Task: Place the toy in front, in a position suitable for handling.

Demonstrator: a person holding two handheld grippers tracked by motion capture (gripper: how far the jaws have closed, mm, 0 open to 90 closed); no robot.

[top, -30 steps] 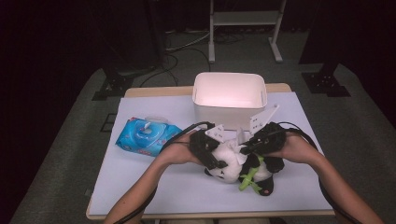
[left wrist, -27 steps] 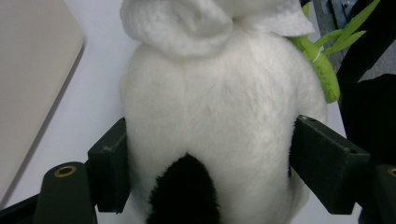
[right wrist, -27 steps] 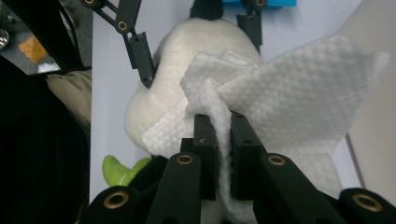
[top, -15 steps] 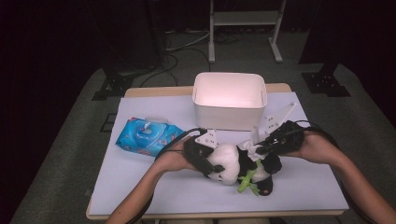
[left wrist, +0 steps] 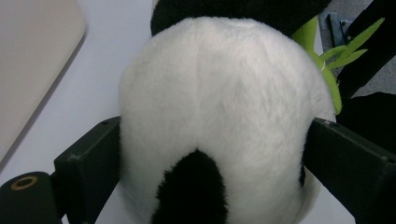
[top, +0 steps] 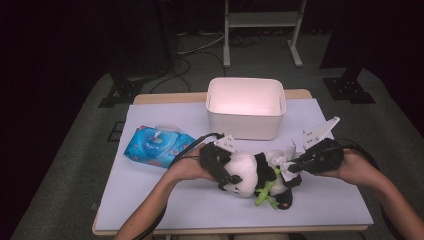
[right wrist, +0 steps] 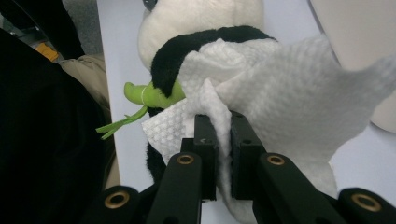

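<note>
Two grippers work on a black-and-white plush panda (top: 250, 175) lying on the white worktop (top: 165, 200) before a white plastic bin (top: 246, 107). Left gripper (left wrist: 212, 154) has just been widening its jaws, the panda's head between them. Right gripper (right wrist: 223, 135) pinches a white paper wipe (right wrist: 289, 79) against the panda's body.

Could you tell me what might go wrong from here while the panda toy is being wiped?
1. The left gripper has just been opening its jaws around the panda toy, so the toy may slide or roll as the wipe drags on it.
2. The right gripper pinches the white wipe by a fold only; it could slip out.

Bin (top: 246, 107) just behind panda (top: 250, 175)
</note>
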